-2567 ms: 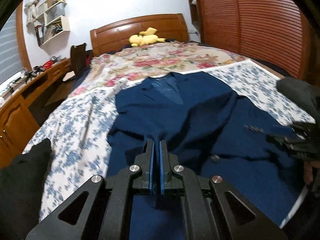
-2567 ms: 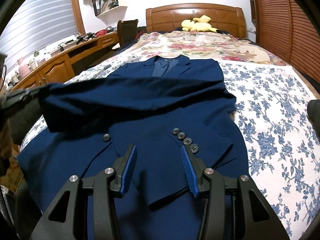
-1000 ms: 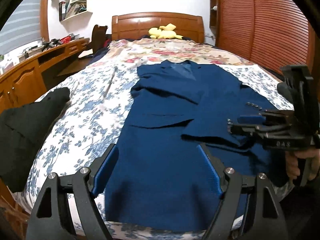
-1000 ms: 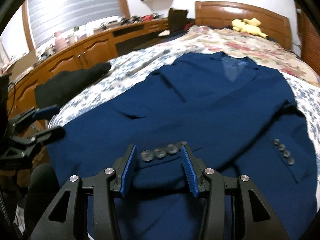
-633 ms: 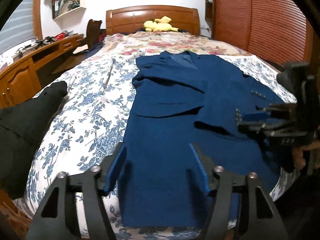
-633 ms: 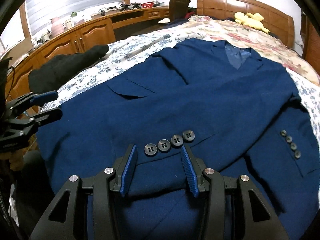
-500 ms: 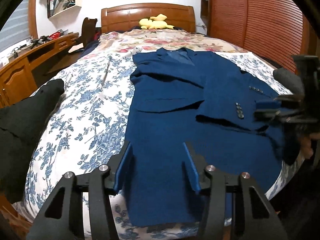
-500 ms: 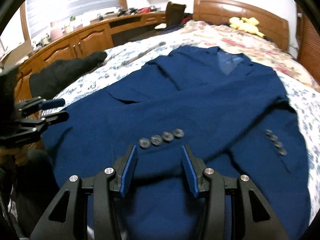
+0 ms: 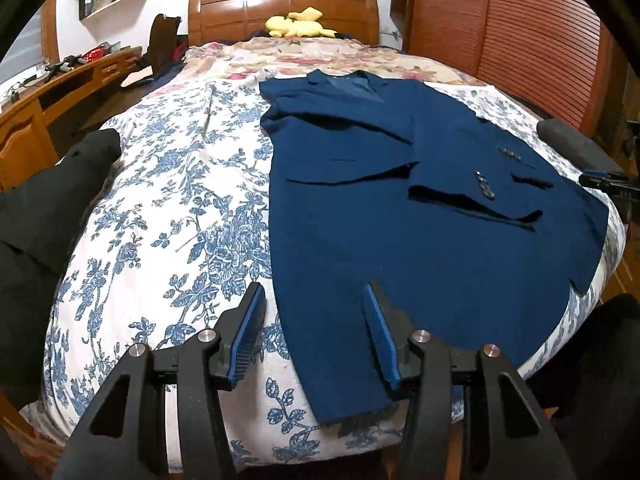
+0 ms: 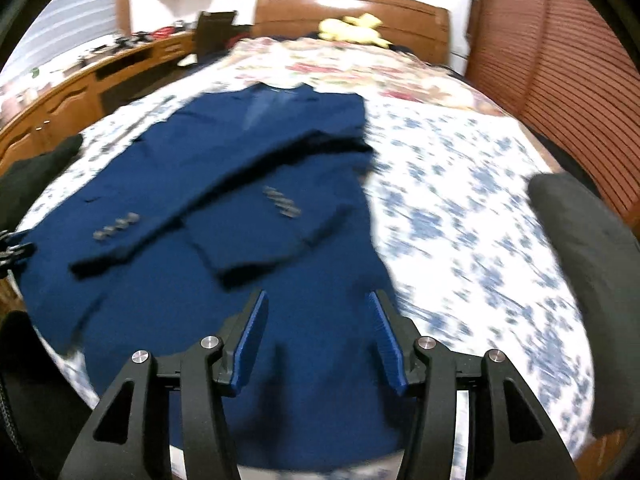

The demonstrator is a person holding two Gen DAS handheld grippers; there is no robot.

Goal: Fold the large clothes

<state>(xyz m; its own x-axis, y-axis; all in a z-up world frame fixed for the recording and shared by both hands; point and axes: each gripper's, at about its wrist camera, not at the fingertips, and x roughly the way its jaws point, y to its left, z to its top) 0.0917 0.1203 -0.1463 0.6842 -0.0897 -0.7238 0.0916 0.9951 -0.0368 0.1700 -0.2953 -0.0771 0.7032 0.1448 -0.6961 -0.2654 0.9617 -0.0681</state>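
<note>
Both sleeves now folded across blue jacket (image 9: 400, 240); left gripper (image 9: 316, 332), right gripper (image 10: 318, 330) jaws apart, empty, shifted to hem corners; right just widened.

One blue jacket (image 9: 400, 216), two black garments (image 9: 44, 216)

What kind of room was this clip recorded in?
A bedroom, almost certainly. A large bed with a floral blue-and-white cover fills the view, backed by a wooden headboard with a yellow plush toy beside it. A navy blazer lies spread on the bed, and a built-in wooden desk runs along one wall.
</note>
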